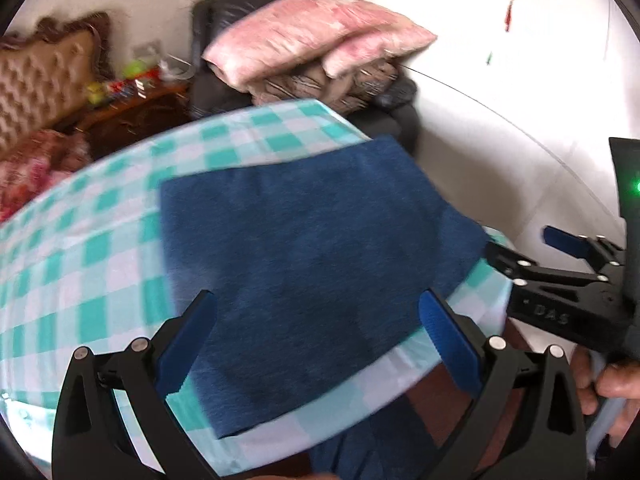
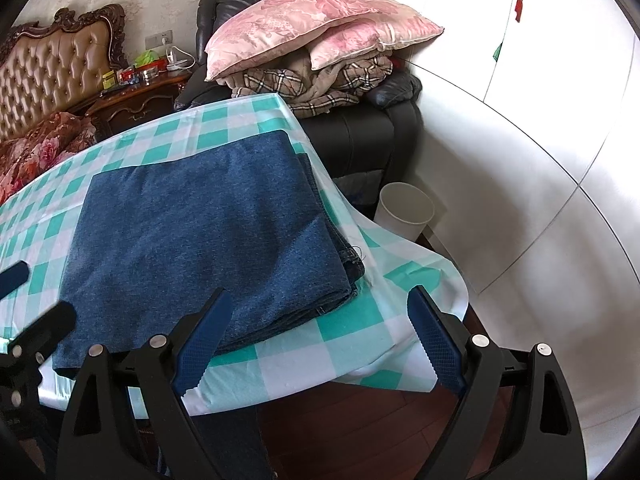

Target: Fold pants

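Left wrist view, blurred: my left gripper (image 1: 316,340) is spread wide and holds nothing, above the near edge of the folded pants (image 1: 304,240), which fill the frame's centre on the checked tablecloth (image 1: 80,248). My right gripper (image 1: 536,248) shows at the right edge.

Right wrist view: my right gripper (image 2: 320,340) gapes wide, empty, over the pants' (image 2: 200,232) lower right corner; pink pillows (image 2: 304,24) sit upper centre, a white bin (image 2: 406,210) right.
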Demonstrator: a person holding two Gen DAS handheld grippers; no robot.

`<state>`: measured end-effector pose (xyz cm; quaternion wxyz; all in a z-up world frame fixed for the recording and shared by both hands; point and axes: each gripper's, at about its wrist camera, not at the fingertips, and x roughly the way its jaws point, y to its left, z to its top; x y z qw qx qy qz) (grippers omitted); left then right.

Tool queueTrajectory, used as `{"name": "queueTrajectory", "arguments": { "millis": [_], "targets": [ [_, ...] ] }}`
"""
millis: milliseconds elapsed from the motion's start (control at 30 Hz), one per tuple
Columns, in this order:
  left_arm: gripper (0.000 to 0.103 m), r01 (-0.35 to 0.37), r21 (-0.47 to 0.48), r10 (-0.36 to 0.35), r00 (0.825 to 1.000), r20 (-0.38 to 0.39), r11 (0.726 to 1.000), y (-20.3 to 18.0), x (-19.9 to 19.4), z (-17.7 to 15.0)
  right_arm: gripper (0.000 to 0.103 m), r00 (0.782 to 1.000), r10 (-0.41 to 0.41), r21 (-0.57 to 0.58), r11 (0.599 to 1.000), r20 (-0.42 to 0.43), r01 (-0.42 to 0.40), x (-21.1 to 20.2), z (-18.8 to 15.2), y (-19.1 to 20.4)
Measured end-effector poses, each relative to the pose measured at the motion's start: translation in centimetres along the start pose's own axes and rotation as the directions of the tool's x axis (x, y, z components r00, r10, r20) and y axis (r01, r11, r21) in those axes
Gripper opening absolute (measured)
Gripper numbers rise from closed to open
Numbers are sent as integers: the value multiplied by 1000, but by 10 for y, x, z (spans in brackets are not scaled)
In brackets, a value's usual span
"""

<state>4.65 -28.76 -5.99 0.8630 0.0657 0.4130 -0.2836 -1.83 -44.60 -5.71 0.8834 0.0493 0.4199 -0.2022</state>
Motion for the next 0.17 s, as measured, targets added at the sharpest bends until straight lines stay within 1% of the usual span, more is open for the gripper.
{"name": "queueTrajectory", "arguments": {
  "millis": [100,133,167],
  "targets": [
    [101,17,-25,-17,1000,19,1000,12,-6,-1,86,1000,-12,11,1000,3,12,1,0,-1],
    [101,25,-33,-24,999,30,999,22,-11,-4,86,1000,-11,27,1000,2,10,3,0,-3],
    [101,16,-42,-14,999,43,999,34,-19,-8,86,1000,-9,49,999,3,9,5,0,-5]
  ]
}}
